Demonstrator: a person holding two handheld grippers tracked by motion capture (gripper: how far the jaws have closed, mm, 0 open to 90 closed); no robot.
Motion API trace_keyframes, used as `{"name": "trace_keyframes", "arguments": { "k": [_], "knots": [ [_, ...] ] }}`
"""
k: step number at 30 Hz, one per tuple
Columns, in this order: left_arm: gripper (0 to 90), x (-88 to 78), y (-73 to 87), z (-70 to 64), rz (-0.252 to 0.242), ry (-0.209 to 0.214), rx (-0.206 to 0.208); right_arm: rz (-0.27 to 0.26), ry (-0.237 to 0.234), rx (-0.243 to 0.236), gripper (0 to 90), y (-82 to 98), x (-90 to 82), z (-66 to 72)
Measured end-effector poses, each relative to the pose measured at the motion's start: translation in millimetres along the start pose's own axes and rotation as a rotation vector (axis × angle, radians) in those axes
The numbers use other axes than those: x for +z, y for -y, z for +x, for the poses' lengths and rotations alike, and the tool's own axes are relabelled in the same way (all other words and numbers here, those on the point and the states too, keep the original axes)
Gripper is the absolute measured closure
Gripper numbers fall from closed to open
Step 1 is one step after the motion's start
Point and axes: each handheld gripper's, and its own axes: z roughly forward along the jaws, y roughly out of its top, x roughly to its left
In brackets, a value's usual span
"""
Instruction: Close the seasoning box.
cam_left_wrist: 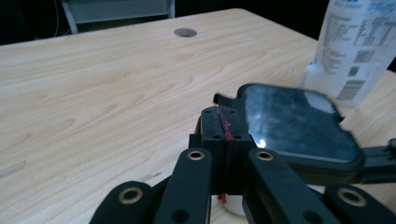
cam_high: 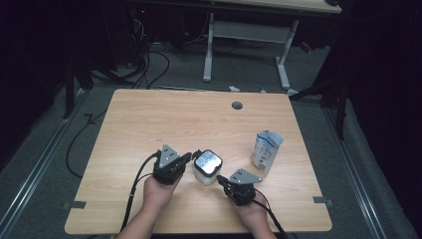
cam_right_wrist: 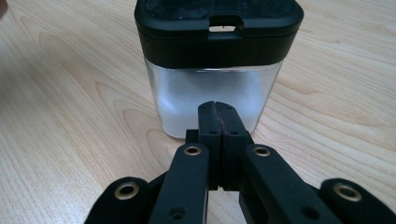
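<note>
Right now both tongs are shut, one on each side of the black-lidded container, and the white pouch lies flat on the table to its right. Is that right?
Not quite. The white pouch stands upright, as the high view shows, rather than lying flat. The rest holds: the left tongs and right tongs are shut, on either side of the black-lidded container, with the pouch to its right on the table.

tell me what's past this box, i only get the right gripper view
Observer: A white pouch stands on the table beyond the box, toward the right edge.
Operator: where's the left hand-held gripper
Observer: The left hand-held gripper is at the box's left side, jaws shut, tips by the lid.
Operator: lid see-through?
Observer: From above it is glossy and dark, with a black rim.
</note>
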Motion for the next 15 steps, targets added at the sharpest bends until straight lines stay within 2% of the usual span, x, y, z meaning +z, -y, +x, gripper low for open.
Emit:
{"name": "trace_keyframes", "arguments": {
  "k": [2, 8, 15],
  "knots": [
    [89.9, 2.6, 4.8, 1.1, 0.012, -0.014, 0.010, 0.003, 0.003, 0.001, 90.0, 0.5, -1.1, -0.4],
    [89.9, 13.5, 17.1, 3.4, 0.054, -0.012, 0.002, 0.004, 0.005, 0.001, 89.9, 2.0, -2.7, -2.4],
    [89.9, 25.2, 20.0, 1.7, 0.086, 0.002, 0.009, 0.006, 0.008, 0.002, 89.9, 3.2, -1.9, -3.0]
  ]
}}
